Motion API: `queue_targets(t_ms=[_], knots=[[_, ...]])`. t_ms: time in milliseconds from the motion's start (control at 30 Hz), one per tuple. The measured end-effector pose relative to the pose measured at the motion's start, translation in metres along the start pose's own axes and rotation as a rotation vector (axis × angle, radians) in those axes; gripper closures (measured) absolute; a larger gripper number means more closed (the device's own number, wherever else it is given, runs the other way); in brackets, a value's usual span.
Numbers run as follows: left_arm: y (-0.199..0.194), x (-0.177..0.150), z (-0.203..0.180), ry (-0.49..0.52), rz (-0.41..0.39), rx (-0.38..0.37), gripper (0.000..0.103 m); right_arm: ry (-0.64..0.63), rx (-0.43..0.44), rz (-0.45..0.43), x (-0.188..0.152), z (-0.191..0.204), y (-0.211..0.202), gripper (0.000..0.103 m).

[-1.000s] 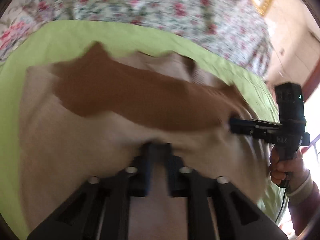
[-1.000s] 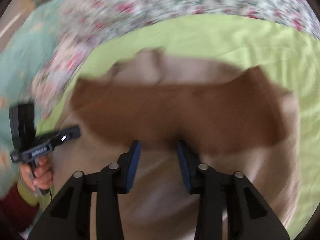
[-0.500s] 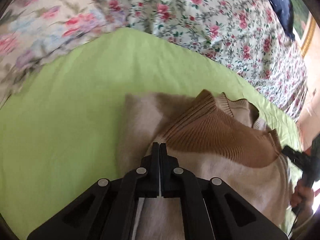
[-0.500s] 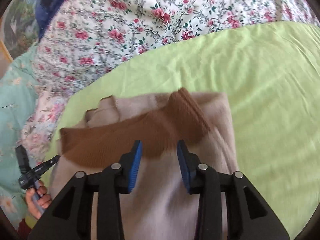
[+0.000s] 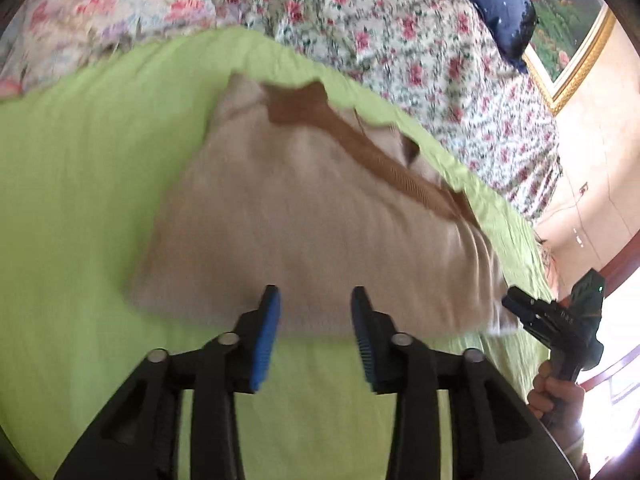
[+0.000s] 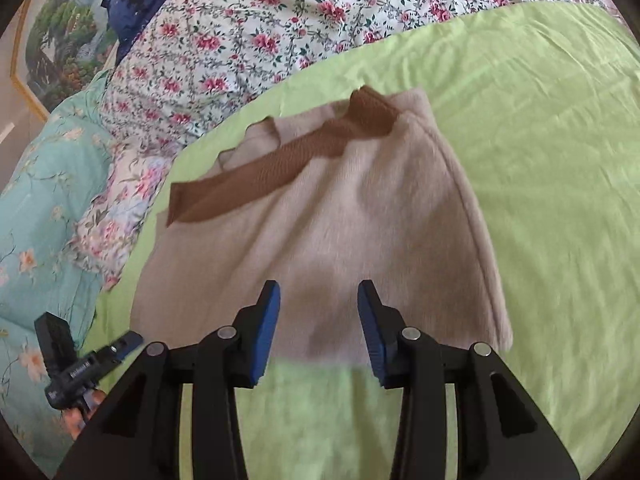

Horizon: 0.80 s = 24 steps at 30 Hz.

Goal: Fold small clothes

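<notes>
your left gripper (image 5: 314, 312) was opening with nothing between its blue pads; your right gripper (image 6: 318, 308) stood apart and empty. the folded beige sweater (image 6: 320, 220), brown ribbed trim (image 6: 256, 168) on top, lay flat on the green sheet (image 6: 540, 160) just beyond both grippers.

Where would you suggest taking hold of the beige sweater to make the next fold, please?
Probably at the two near corners of the beige sweater, coming in low from the near side. Its near edge lies straight and flat on the green sheet, facing the grippers. The brown ribbed band lies at the far end. The right gripper is empty; the left gripper is opening, also empty.
</notes>
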State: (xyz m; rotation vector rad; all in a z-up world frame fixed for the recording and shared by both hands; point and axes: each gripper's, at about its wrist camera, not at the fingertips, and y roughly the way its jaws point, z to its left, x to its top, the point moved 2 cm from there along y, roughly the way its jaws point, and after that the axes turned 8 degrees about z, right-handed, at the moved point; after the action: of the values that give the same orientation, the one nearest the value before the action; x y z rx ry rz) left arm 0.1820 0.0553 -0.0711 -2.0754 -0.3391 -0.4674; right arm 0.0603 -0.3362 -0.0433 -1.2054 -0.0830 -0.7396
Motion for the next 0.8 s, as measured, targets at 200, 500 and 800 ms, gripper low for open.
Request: queue_targets(t_ms=[200,500,800], knots=[[0.012,-0.032,0.004,-0.08,0.046,-0.052,0.059,-0.004,0.007,0.027,-0.019,0.003,-0.004,0.06],[0.021,-0.013,0.021,-0.198,-0.033,-0.101,0.047,-0.009,0.022,0.041,-0.022,0.006,-0.001,0.06],[0.028,0.041,0.059,-0.307,-0.127,-0.029,0.056,-0.023,0.034,0.023,0.003,0.004,0.003,0.06]])
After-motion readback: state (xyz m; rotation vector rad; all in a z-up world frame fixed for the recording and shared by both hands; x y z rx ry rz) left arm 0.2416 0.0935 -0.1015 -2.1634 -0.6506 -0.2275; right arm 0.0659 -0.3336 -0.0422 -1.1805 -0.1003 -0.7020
